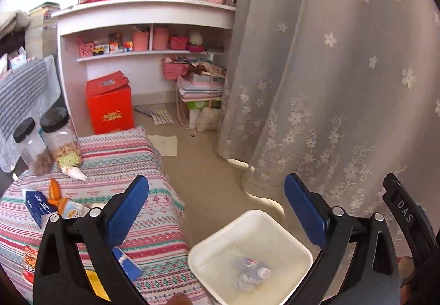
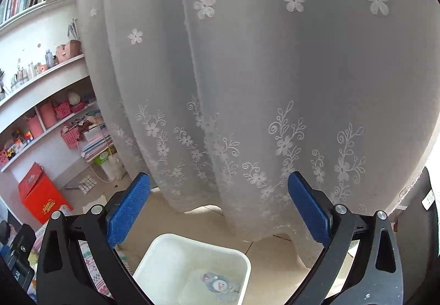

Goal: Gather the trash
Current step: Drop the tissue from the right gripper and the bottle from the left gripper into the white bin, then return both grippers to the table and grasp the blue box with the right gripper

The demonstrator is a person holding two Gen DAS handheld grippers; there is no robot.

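A white square bin [image 1: 277,228] stands on the floor beside the table, with a crumpled wrapper [image 1: 251,274] at its bottom. My left gripper [image 1: 217,195] is open and empty, held above the bin's left side and the table edge. The bin [image 2: 165,255] also shows in the right wrist view, with the wrapper [image 2: 217,284] inside. My right gripper [image 2: 218,192] is open and empty above the bin, facing the curtain. On the patterned tablecloth [image 1: 154,222] lie scraps: a blue carton [image 1: 35,204], orange wrappers [image 1: 56,193], a blue packet [image 1: 128,263] and a white crumpled piece [image 1: 73,171].
Two black-lidded jars [image 1: 59,134] stand at the table's far left. A red box [image 1: 110,103] sits on the floor by white shelves [image 1: 143,13]. A lace curtain [image 1: 330,85] hangs to the floor at right. The other gripper's body [image 1: 407,214] is at the right edge.
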